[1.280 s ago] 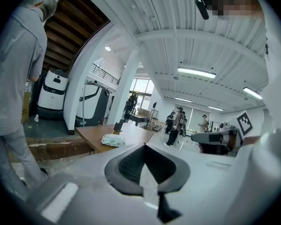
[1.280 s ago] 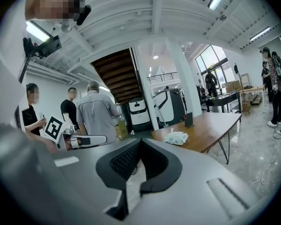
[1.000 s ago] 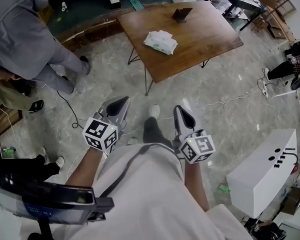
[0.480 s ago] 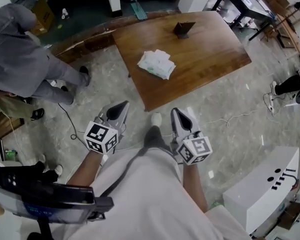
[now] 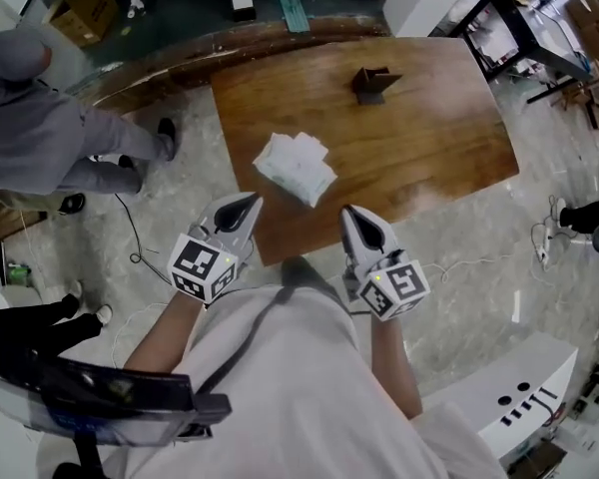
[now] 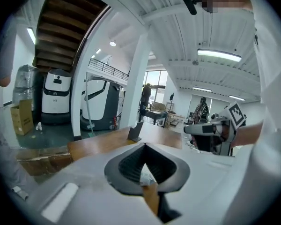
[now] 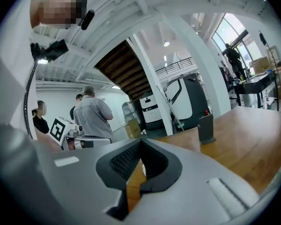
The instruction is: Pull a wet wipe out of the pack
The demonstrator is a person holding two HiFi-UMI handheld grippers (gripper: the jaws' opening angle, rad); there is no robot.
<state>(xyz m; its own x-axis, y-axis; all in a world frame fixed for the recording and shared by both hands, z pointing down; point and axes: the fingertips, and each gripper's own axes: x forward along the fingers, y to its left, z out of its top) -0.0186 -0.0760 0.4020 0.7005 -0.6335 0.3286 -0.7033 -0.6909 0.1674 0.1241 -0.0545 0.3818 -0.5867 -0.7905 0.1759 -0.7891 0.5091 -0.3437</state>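
Wooden desk (image 5: pixel 429 138) has the wet wipe pack (image 5: pixel 295 168) lying near its front edge, just ahead of your left tongs (image 5: pixel 248 204) and right tongs (image 5: pixel 351 216), both clenched, nothing in them.

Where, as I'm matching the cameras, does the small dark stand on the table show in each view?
Head view: dark stand, upper middle, far on the table.
Left gripper view: near the centre.
Right gripper view: right of centre.
Shared landmark: the wooden table under it.

1 table (image 5: pixel 429 138), 1 wipe pack (image 5: pixel 296 168), 2 tools (image 5: pixel 250 201) (image 5: pixel 347 211), perhaps 3 bystanders (image 7: pixel 92 114) (image 7: pixel 78 98) (image 7: pixel 38 118).
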